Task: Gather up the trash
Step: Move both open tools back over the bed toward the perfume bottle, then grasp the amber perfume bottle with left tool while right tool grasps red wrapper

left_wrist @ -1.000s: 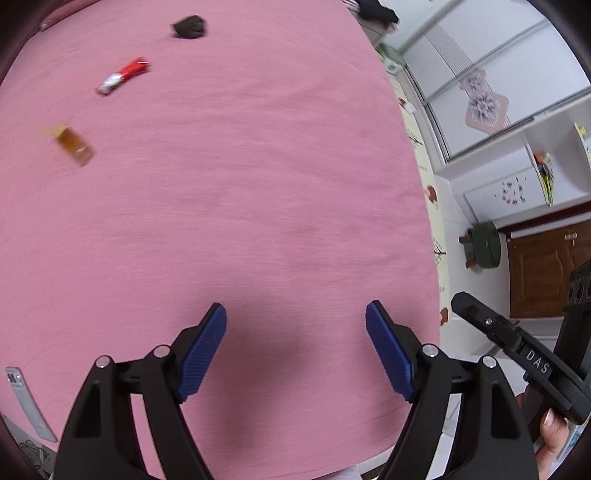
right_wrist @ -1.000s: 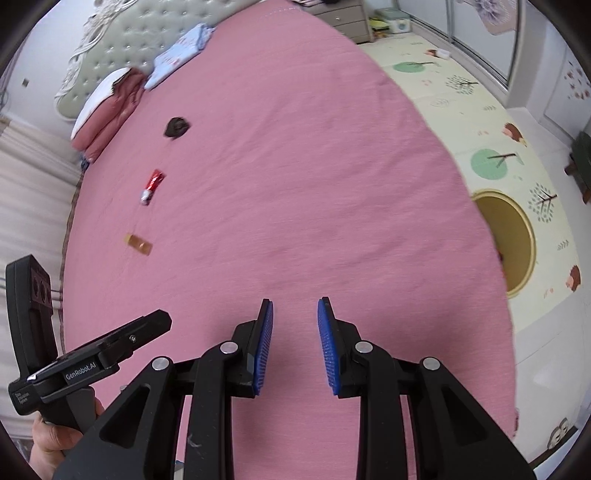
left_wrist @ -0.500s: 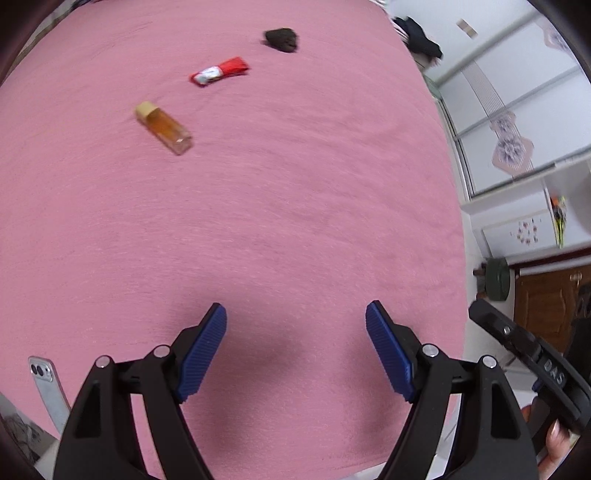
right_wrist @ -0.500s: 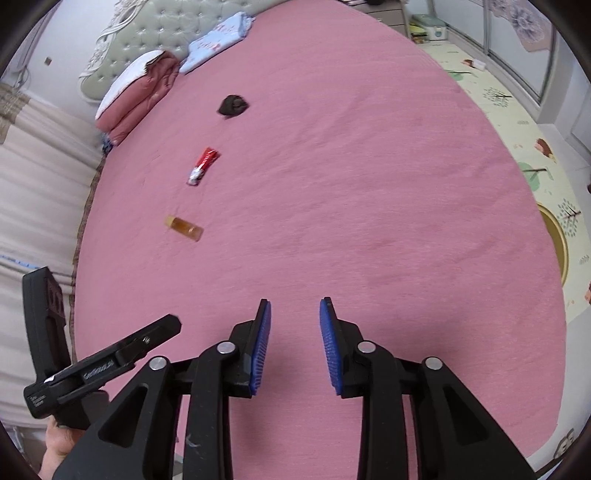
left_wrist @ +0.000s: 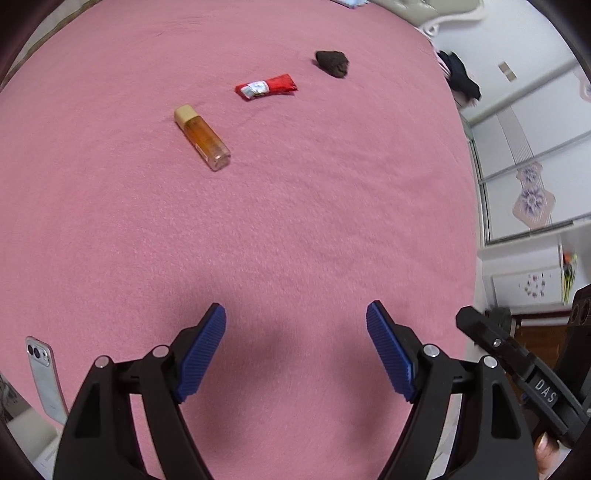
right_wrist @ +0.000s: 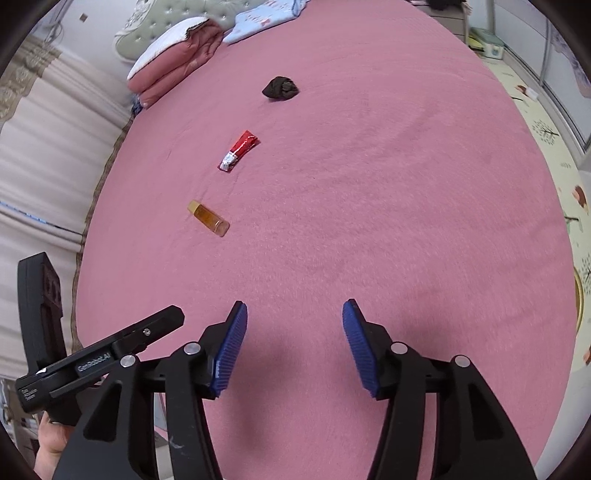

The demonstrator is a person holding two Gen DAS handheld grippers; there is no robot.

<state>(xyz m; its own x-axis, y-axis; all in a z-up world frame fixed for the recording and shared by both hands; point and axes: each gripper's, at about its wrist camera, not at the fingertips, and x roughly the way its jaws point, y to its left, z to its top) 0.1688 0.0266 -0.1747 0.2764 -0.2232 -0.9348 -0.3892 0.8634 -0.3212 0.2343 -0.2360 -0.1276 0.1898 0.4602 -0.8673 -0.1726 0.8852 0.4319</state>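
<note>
Trash lies well ahead of your jaws on the pink bed [left_wrist: 295, 229]: amber bottle [left_wrist: 202, 137], red wrapper [left_wrist: 266, 86], dark wad [left_wrist: 332, 63]. Your left gripper [left_wrist: 295, 354] is spread empty; your right gripper [right_wrist: 293, 347] is opening, empty.

A pink bedspread [right_wrist: 369, 206] covers the bed. At eleven o'clock in the right wrist view lie folded pink quilts [right_wrist: 173, 59], with a light blue cloth [right_wrist: 266, 16] just beside them at twelve. Beige curtains [right_wrist: 44, 147] hang at nine o'clock. A patterned play mat [right_wrist: 546, 147] lies at three. In the left wrist view, a white smartphone [left_wrist: 46, 376] lies at eight o'clock.
</note>
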